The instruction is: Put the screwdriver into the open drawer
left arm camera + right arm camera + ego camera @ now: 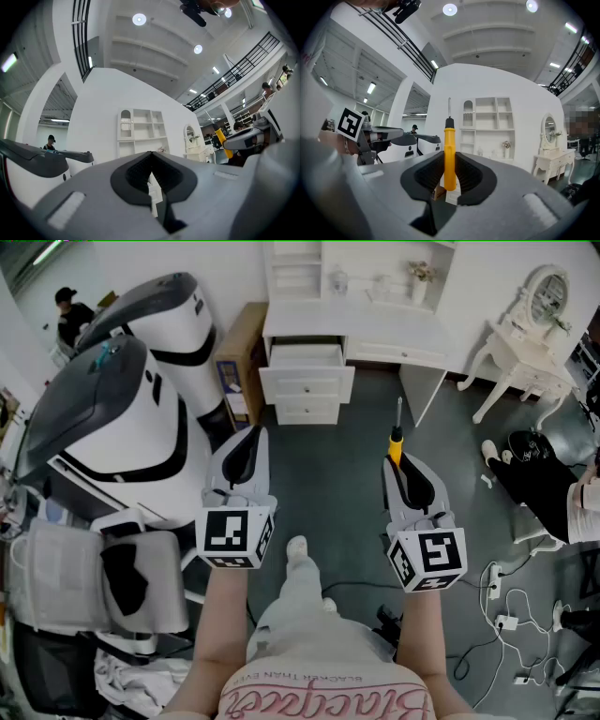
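A screwdriver [396, 439] with a yellow handle and a thin metal shaft points forward toward the white desk. My right gripper [401, 465] is shut on its handle. In the right gripper view the yellow handle [449, 150] stands upright between the dark pads, with the shaft rising above them. The open drawer [306, 356] is the top one of a white drawer stack, pulled out, far ahead across the grey floor. My left gripper [249, 439] is held level beside the right one, its jaws meeting at the tips [151, 153] with nothing between them. The yellow handle [220, 138] shows at that view's right.
Big white and grey machine shells [122, 418] fill the left. A cardboard box [239, 348] leans beside the drawers. A white dressing table with mirror [530, 343] stands at the right, a seated person [553, 484] below it. Cables and power strips [506, 615] lie on the floor.
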Demonstrator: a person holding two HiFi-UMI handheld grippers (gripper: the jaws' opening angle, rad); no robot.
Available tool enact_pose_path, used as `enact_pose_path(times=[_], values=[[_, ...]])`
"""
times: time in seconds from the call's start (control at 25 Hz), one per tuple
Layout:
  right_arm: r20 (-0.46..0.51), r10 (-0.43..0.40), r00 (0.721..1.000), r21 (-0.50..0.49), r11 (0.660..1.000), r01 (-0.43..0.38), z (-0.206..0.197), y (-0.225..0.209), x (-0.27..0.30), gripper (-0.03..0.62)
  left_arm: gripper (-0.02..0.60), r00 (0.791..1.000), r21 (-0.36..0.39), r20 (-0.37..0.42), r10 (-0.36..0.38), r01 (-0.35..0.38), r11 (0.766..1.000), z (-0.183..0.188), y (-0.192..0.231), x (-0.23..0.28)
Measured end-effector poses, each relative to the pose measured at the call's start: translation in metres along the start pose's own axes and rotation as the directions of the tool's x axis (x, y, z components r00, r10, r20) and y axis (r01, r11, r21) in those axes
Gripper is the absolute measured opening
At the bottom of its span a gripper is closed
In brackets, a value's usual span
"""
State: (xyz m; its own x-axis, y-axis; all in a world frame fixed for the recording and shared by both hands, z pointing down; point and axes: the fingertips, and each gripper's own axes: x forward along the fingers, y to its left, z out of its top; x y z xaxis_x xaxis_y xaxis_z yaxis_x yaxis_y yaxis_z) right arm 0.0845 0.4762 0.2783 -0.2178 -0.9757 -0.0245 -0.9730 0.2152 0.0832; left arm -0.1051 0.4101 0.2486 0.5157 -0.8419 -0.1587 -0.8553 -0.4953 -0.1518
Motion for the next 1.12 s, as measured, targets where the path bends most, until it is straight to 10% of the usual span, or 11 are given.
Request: enact_pose_path(times=[1.12], values=[[-0.037, 0.031, 0.999, 0.011, 0.999, -0.030, -0.003, -0.057, 0.175, 0.074, 0.011, 1.000, -0.061, -0.010, 0.005, -0.006, 0.998, -0.038, 0.077, 0.162]])
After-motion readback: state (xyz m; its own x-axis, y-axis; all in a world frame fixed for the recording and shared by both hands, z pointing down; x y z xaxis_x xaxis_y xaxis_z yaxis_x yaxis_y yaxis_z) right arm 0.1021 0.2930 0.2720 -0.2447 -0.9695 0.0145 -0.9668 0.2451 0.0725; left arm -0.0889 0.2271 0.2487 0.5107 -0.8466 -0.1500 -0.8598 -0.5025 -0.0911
